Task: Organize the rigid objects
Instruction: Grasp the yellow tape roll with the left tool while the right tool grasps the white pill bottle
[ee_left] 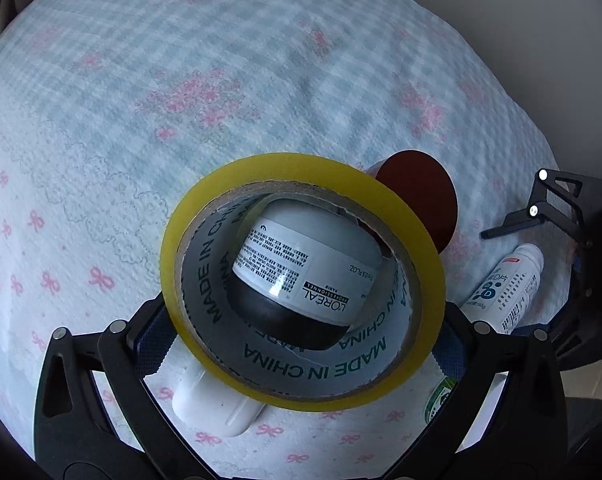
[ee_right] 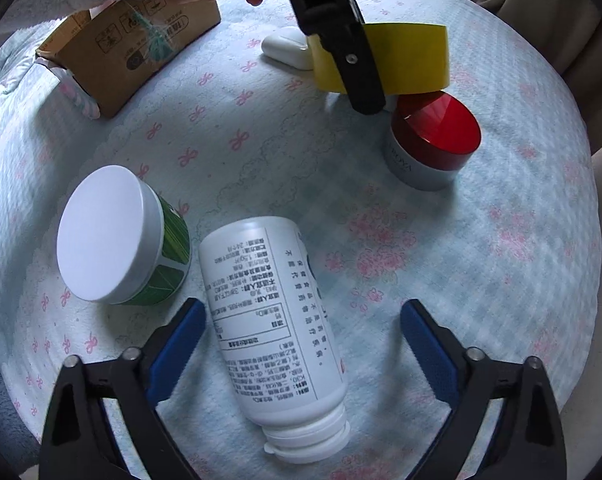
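While the tape roll (ee_left: 301, 280) is pinched across its rim by the left hand-held gripper (ee_left: 301, 344), it hangs above the bed (ee_left: 181, 80) over a black-and-white jar (ee_left: 301, 276), likely for carrying to the box (ee_right: 133, 36) at the bed's edge. The right hand-held gripper (ee_right: 303, 340) is spread around a lying white bottle (ee_right: 273, 328), beside a green tin (ee_right: 121, 236).

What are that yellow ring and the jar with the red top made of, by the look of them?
The yellow ring looks like a roll of glossy plastic tape on a brown cardboard core, printed inside. The left gripper holds it. The jar seems to be matte white plastic or frosted glass; I can't tell which. Its red lid is shiny, probably hard plastic.
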Tool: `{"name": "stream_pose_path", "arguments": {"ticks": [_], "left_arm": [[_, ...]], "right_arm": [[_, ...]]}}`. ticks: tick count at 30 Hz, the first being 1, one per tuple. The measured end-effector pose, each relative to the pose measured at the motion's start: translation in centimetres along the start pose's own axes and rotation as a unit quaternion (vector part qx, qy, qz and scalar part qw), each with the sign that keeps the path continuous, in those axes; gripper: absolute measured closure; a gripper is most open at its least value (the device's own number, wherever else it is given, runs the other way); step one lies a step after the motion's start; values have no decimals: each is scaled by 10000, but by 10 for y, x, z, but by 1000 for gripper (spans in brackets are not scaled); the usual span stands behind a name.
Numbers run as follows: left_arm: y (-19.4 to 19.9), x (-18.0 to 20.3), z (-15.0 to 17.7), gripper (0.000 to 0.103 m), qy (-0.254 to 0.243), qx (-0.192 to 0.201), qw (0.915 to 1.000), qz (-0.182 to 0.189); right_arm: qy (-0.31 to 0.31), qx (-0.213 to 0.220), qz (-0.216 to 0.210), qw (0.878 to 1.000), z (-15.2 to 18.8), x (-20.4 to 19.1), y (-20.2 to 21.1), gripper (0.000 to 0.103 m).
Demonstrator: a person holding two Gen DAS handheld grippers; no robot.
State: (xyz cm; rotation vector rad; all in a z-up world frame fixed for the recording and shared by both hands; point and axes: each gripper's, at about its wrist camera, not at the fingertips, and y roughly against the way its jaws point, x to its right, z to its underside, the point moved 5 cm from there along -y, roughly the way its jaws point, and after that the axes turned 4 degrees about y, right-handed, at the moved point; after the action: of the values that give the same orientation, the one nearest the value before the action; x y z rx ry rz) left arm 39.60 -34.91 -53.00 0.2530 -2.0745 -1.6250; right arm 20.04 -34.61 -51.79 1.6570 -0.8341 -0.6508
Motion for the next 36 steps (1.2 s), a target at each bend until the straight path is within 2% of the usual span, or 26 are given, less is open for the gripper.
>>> {"name": "stream_pose_path", "arguments": {"ticks": [1,2,4,5,8,15,24,31,36], "left_arm": [[0,0,-1,1,-37,8,10000,-45],[-2,1,-3,1,-39,7,10000,-50],[-1,0,-6,2,-42,65,9999,-87],[0,1,-6,2,-74,98,9998,-149],[5,11,0,2,-184,166,9991,-333],[10,27,2,3,-264,290,9977,-549],[39,31,12,3,-165,509,9969,-583],[93,46,18,3,3,930,9939,-594],[148,55,36,3,171,1257,9903,-568]], "right_arm": [[18,-8,-63,10000,-1,-2,0,30],[34,-27,-101,9999,-1,-5,0,32],[113,-36,-198,9997,-3,-12,0,50],[131,-63,-216,9997,-4,-15,-1,52],[180,-93,-91,9998,-5,-22,-1,52],[-65,-110,-132,9998,-6,-19,-1,52],[-534,-54,-105,9985,-9,1,20,53],[-948,32,30,9955,-16,6,57,53],[-1126,194,154,9933,-28,13,103,53]]}}
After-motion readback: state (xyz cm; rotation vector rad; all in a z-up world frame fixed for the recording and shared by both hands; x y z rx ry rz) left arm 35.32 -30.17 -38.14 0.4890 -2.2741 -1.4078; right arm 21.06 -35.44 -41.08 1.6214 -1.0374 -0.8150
